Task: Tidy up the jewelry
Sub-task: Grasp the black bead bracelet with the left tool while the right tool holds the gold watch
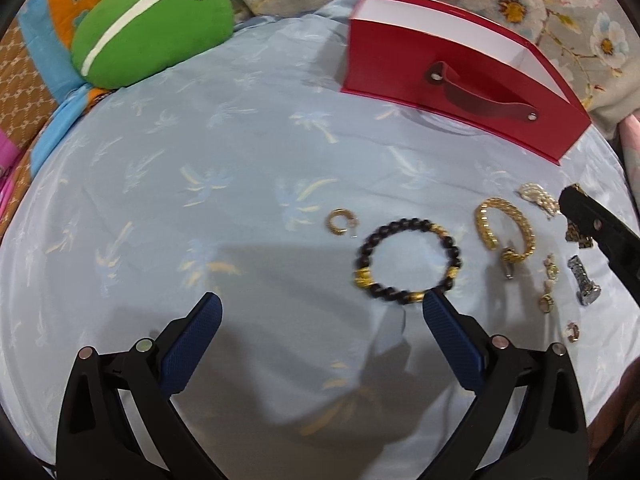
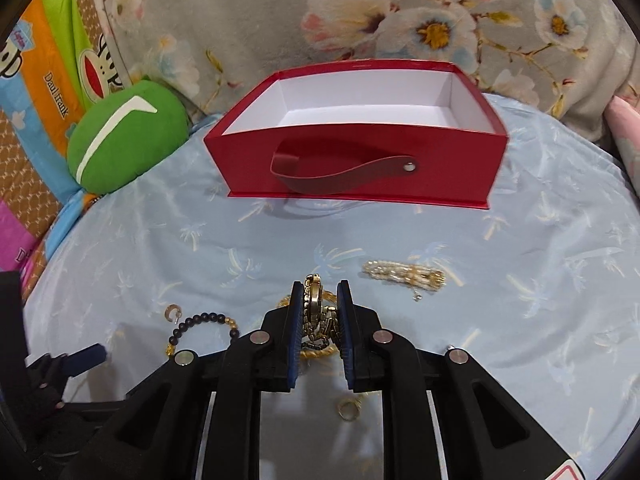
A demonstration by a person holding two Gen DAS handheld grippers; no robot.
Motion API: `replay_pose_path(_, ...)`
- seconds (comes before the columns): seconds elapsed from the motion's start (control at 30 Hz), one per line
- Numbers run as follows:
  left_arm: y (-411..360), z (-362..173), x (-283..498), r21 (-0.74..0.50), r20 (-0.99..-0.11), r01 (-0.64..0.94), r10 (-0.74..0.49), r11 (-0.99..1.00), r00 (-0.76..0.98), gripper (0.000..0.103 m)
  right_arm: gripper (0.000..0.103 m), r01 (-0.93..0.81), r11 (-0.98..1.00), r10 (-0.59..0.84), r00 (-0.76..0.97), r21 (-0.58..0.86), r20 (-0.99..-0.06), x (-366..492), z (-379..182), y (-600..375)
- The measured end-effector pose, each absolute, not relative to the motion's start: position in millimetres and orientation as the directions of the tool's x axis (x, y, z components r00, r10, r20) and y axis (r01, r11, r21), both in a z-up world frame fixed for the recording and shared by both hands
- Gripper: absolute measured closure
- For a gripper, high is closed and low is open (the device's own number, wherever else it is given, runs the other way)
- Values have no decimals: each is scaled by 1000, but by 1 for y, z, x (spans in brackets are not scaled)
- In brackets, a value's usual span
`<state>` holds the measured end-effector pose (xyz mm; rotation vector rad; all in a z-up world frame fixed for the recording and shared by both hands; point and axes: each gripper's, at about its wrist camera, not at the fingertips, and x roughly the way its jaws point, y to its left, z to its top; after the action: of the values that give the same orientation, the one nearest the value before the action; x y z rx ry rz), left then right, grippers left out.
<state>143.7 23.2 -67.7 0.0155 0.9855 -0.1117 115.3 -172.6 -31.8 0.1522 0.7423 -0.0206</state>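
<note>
In the left wrist view, the left gripper (image 1: 322, 312) hangs over a pale blue cloth (image 1: 200, 184) printed with palm trees, its blue-padded jaws spread wide with nothing between them. Just past its right fingertip lies a dark beaded bracelet (image 1: 408, 266) with gold spacer beads, flat and forming a closed ring. To its left sits a small gold hoop earring (image 1: 340, 221). To its right lies a gold chain bracelet (image 1: 505, 229), curled in an open loop, with a pearl bracelet (image 1: 538, 197) beyond it. Nearer the right edge lie a shiny silver cylindrical piece (image 1: 584, 280) and several small gold items too blurred to name. The right gripper (image 1: 600, 232) enters from the right edge; its jaws cannot be read here. A red box (image 1: 452, 76) with a red strap handle stands at the far side of the cloth, and a green cushion (image 1: 152, 28) lies to the left.

In the right wrist view, the right gripper (image 2: 319, 300) is clamped on a gold link watch (image 2: 316, 312), held on edge between the pads, its band folded beneath. The red box (image 2: 360, 168) is open, its white interior bare. The pearl bracelet (image 2: 404, 274) lies to the right of the fingertips, the beaded bracelet (image 2: 204, 326) and hoop earring (image 2: 173, 312) to the left, and a gold ring (image 2: 347, 409) on the cloth below the jaws.
</note>
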Motion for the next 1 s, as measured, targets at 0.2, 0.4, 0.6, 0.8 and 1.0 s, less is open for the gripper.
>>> replay_pose_path(0.2, -4, -73, 150, -30, -832, 148, -107, 988, 544, 5, 88, 140, 980, -9, 736, 139, -677, 86, -31, -199)
replay_pose_path(0.4, -23, -83, 158, 14, -833, 157, -75, 987, 548, 5, 88, 177, 970, -16, 723, 164, -690, 66, -38, -214)
replay_pose_path(0.6, -24, -80, 156, 15, -813, 177, -91, 984, 575, 25, 88, 194, 965, -10, 704, 179, -710, 59, -49, -219)
replay_pose_path(0.8, -23, -74, 149, -19, -799, 191, -130, 981, 587, 64, 88, 205, 960, -5, 694, 192, -720, 55, -55, -221)
replay_pose_path(1.0, -19, -65, 141, -66, -786, 209, -180, 976, 591, 103, 88, 206, 959, -6, 698, 193, -716, 52, -51, -221)
